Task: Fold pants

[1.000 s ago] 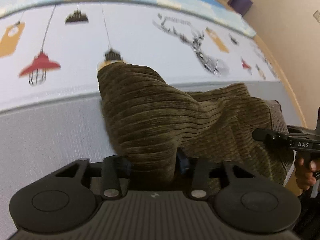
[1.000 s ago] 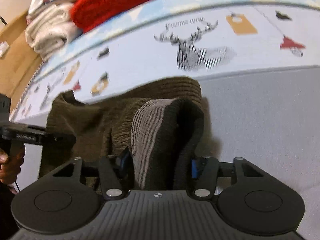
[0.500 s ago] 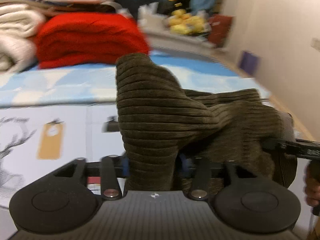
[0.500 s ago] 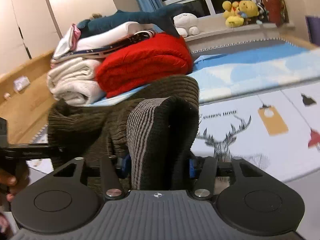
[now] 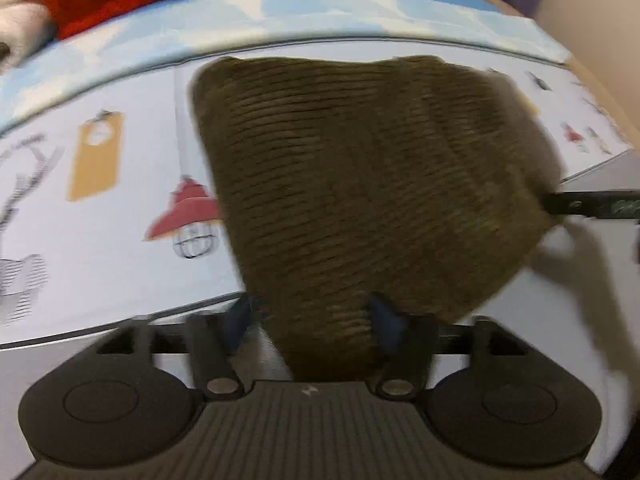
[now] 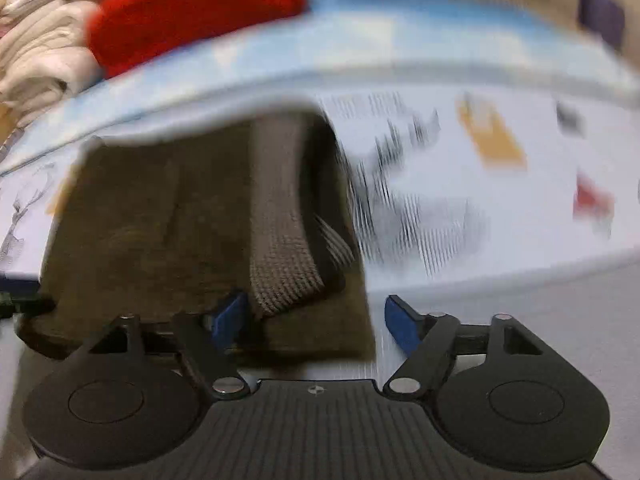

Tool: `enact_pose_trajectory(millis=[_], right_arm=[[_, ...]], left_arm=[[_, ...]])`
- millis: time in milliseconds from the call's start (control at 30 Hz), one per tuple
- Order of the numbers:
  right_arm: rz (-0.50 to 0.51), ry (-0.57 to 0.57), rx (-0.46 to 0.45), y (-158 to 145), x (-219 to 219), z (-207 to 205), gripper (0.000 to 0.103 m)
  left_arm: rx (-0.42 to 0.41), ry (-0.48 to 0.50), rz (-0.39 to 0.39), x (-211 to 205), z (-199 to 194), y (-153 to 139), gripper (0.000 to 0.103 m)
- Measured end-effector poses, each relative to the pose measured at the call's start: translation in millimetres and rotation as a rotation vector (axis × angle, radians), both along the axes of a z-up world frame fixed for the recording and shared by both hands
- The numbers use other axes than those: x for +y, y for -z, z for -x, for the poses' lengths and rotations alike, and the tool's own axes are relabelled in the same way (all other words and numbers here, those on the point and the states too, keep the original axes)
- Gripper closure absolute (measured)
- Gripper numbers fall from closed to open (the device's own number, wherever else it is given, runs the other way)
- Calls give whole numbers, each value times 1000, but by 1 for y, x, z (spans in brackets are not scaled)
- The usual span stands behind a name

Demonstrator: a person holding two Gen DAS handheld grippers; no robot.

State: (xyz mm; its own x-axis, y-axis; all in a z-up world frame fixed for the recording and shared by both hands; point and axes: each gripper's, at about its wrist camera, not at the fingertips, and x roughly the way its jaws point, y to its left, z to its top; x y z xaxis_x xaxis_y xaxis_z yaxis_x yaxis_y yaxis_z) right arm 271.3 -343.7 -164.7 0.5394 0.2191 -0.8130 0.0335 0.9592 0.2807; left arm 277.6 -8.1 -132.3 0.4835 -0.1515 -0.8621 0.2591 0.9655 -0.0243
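Olive-brown corduroy pants [image 5: 372,184], folded into a bundle, are seen above a printed play mat [image 5: 120,240], just in front of both grippers. The left gripper [image 5: 312,316] is shown with its jaws opening; the fabric is still lodged between them, touching the right finger. The right gripper [image 6: 320,320] is likewise opening, the ribbed waistband [image 6: 280,240] lying beside its left finger [image 6: 228,316] and well clear of the other. A red folded blanket [image 6: 192,4] is stacked beyond the mat.

Home bedroom: play mat [image 5: 120,240], folded blankets [image 6: 192,12].
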Motion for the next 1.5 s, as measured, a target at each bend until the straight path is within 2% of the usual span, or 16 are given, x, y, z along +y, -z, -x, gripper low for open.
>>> enact_pose_trajectory(millis=[133, 267, 333, 367, 400, 500, 567, 667, 800, 833, 900, 967, 1067, 1167, 1267, 1500], right_arm=[[-71, 66, -48, -4, -13, 2, 22], [-170, 146, 35, 22, -25, 1, 8], [-262, 176, 67, 34, -29, 0, 8], [-292, 180, 64, 36, -29, 0, 15], [-309, 168, 54, 33, -27, 1, 32], [-291, 160, 29, 17, -15, 6, 54], [-303, 133, 56, 13, -9, 7, 55], [-220, 81, 56, 13, 1, 8, 48], [-170, 104, 5, -1, 2, 14, 38], [-129, 83, -15, -3, 5, 14, 37], [-19, 25, -9, 0, 14, 15, 32], [8, 19, 5, -1, 16, 17, 29], [122, 16, -115, -33, 20, 34, 32], [210, 11, -280, -76, 25, 62, 31], [231, 3, -413, -112, 27, 98, 32], [204, 27, -550, -141, 38, 168, 39]], left_arm=[[37, -187, 160, 20, -5, -4, 21], [167, -284, 325, 38, -7, 23, 21], [167, -286, 404, 42, -6, 27, 45], [159, -298, 429, 45, -7, 24, 57], [134, -310, 430, 47, -6, 18, 63], [9, -253, 351, 39, -2, -6, 65], [-13, -239, 278, 39, 1, -7, 62], [12, -264, 222, 38, 0, -2, 54], [-217, -153, 87, 9, 24, -38, 57], [-209, -117, 77, 4, 25, -38, 57], [-70, -55, 11, -7, 24, -9, 52], [-115, -42, -52, -13, 33, -10, 48], [-216, -65, -42, -18, 50, -47, 45], [-383, -59, -32, -17, 90, -89, 16], [-479, -84, -82, -22, 121, -116, 14], [-464, -66, -36, -37, 211, -146, 11]])
